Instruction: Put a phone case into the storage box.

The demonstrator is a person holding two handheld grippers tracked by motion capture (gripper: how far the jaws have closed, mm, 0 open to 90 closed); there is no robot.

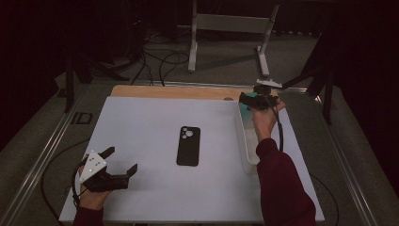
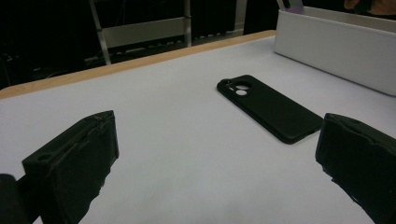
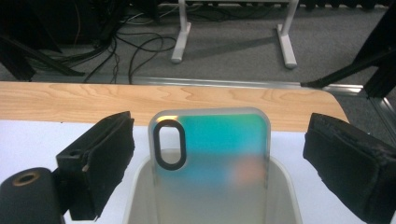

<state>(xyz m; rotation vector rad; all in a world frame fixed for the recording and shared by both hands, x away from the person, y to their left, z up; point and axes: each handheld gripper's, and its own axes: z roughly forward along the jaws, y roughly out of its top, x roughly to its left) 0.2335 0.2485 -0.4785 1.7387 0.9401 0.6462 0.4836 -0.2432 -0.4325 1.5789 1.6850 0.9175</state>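
The iridescent phone case (image 3: 210, 154) stands upright in the far end of the white bin (image 1: 245, 141), between the right gripper (image 1: 258, 101)'s released jaws, long axis vertical, teal frosted. At the table's seven o'clock the left gripper (image 1: 123, 161) is spread, empty; the black phone case (image 1: 188, 145) lies toward its two o'clock.

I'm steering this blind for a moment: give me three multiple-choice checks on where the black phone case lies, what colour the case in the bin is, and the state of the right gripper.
1. Where does the black phone case lie?
A. flat on the white mat
B. in the bin
C. between the left jaws

2. What colour is the case standing in the white bin?
A. red
B. iridescent teal
C. black

3. How is the right gripper?
A. shut on the case
B. open, jaws clear of the case
C. shut empty

Key: 1 A, it rests mid-mat; 2 B, teal sheen shows; 3 B, gaps show on both sides.
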